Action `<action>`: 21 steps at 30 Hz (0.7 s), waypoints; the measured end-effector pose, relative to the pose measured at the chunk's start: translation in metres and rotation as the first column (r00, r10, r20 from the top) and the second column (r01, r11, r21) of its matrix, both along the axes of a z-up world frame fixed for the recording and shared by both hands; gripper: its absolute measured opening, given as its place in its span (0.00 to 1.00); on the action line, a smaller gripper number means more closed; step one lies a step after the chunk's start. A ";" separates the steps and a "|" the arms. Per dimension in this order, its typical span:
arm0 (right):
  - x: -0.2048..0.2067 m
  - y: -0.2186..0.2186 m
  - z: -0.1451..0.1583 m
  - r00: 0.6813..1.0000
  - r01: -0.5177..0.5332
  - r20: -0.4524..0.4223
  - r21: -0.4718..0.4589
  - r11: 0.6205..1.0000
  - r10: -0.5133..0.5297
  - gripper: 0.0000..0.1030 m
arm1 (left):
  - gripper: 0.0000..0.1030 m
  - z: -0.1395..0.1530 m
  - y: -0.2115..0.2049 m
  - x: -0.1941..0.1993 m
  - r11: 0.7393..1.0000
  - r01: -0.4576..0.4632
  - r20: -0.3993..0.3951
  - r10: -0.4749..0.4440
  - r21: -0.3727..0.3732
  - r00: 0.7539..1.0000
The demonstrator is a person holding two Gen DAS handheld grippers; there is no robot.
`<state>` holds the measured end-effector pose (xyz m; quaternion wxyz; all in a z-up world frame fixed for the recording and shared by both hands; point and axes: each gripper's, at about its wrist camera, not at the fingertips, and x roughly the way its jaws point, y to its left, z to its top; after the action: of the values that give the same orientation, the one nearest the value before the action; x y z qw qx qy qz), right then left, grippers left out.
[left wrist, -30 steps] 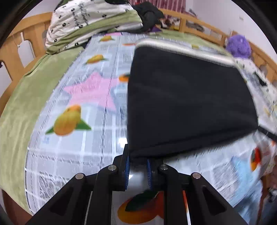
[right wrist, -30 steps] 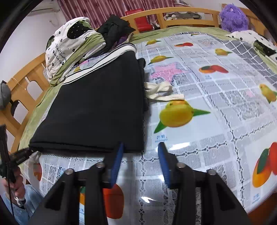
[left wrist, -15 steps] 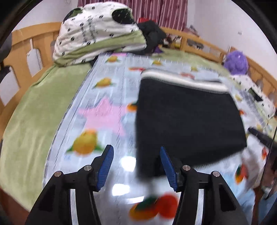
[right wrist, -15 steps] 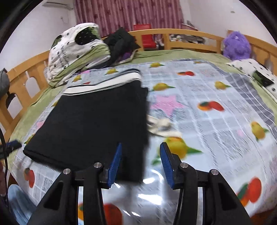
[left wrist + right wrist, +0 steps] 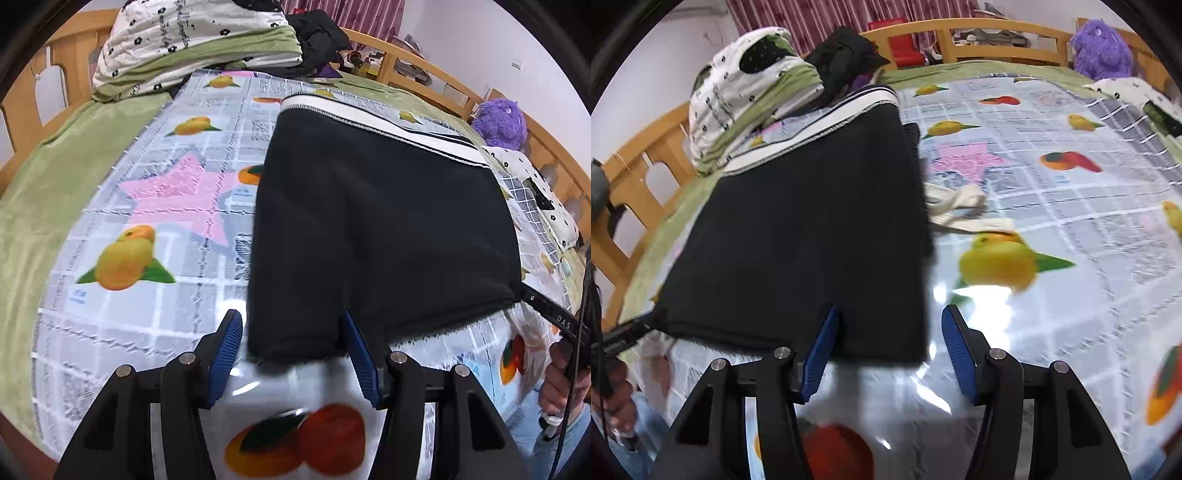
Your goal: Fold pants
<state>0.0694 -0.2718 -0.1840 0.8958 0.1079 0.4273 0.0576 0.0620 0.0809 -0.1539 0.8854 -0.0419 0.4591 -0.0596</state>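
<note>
The near left corner of the pants (image 5: 384, 229) is no longer pinched: a second ago the left gripper (image 5: 291, 354) was clamped on it, and now its jaws stand about half open with the corner lying loose between the pads, none seen pressing. The folded black pants are laid flat on the fruit-print cloth (image 5: 155, 310) of the bed, white waistband (image 5: 384, 129) at the far end. This is read as the fold just released. The right gripper (image 5: 888, 352) is opening further; the near right corner of the pants (image 5: 798, 240) lies between its jaws, not gripped.
</note>
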 end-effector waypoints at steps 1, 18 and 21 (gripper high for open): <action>-0.004 -0.002 0.005 1.000 0.011 -0.002 -0.014 1.000 -0.011 0.54 | 0.53 0.003 0.000 -0.003 1.000 -0.003 0.002 0.003 0.007 1.000; 0.013 -0.032 0.153 0.978 0.059 0.202 -0.036 0.998 -0.051 0.45 | 0.52 0.136 -0.018 0.044 0.996 -0.056 0.167 0.065 -0.063 0.984; 0.057 -0.028 0.149 0.983 0.039 0.178 0.013 0.999 -0.041 0.45 | 0.52 0.134 -0.019 0.087 0.993 -0.064 0.173 0.081 -0.104 0.982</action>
<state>0.1268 -0.3001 -0.0348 0.9308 0.1153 0.3430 0.0511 0.1486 0.0620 -0.0202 0.9211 -0.0965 0.3734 -0.0533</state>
